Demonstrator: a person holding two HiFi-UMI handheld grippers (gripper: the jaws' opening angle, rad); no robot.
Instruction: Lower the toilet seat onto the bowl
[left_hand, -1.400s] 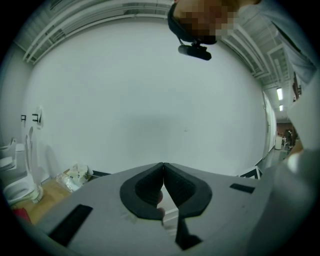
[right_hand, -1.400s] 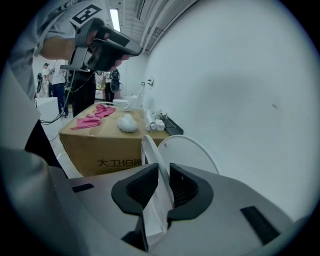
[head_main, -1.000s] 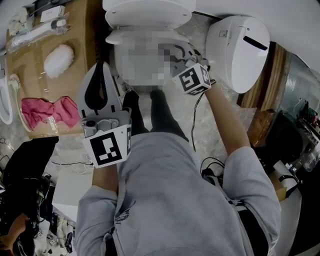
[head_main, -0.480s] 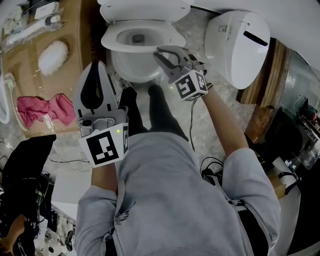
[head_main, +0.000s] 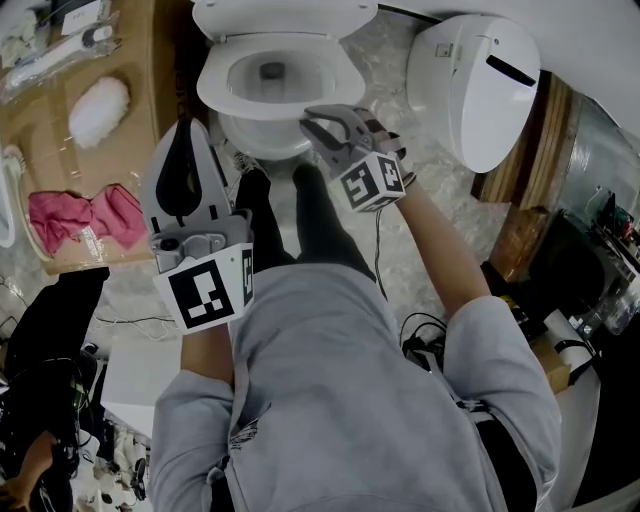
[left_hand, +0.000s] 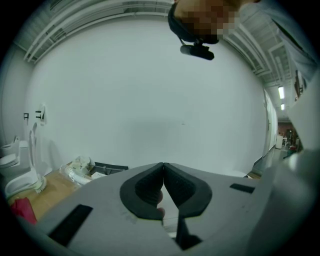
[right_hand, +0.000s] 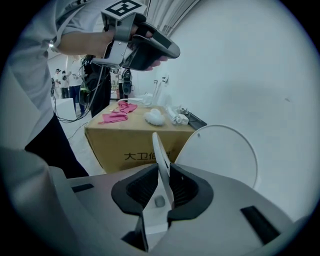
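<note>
The white toilet stands at the top of the head view, its lid (head_main: 285, 14) raised against the back. The seat ring (head_main: 262, 92) lies tilted low over the bowl (head_main: 268, 130). My right gripper (head_main: 312, 122) is shut on the seat's front right rim. In the right gripper view the thin white seat edge (right_hand: 160, 156) stands pinched between the jaws of that gripper (right_hand: 163, 172), with the round lid (right_hand: 220, 155) behind. My left gripper (head_main: 185, 135) is held up left of the bowl, apart from the toilet. It is shut and empty, and faces a bare wall (left_hand: 163, 167).
A second white toilet unit (head_main: 478, 85) stands to the right of the bowl. A cardboard box (head_main: 140, 120) at the left carries a pink cloth (head_main: 85, 220) and a white fluffy pad (head_main: 95, 105). The person's legs stand just before the bowl. Cables lie on the floor.
The right gripper has come down and toward the person with the seat rim in it, and the seat has swung lower over the bowl. The left gripper has hardly moved.
</note>
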